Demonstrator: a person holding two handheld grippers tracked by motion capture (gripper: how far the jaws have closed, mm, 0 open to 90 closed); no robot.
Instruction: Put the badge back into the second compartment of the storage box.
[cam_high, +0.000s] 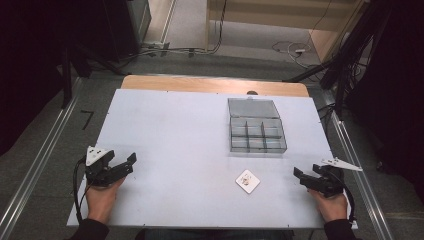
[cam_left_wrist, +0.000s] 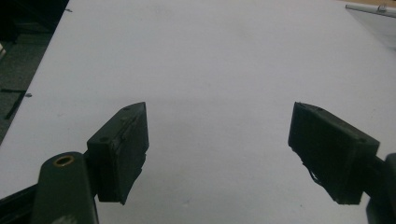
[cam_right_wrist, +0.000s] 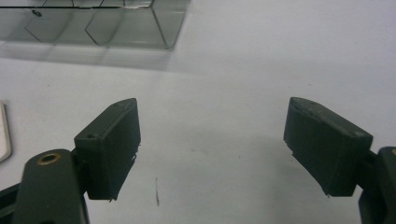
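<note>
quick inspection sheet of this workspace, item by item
surface: white table top, bare apart from two things, wood strip along its far edge
job's things: clear compartment box with lid open, far right of centre; small white square packet lying flat on the near side of it
clutter: nothing seen
grippers: left gripper open, nothing between its fingers; right gripper open, nothing between its fingers, packet nearby
cables: one trails from each gripper; more on the floor behind the table
surroundings: grey floor, metal rails at both sides, dark stands
</note>
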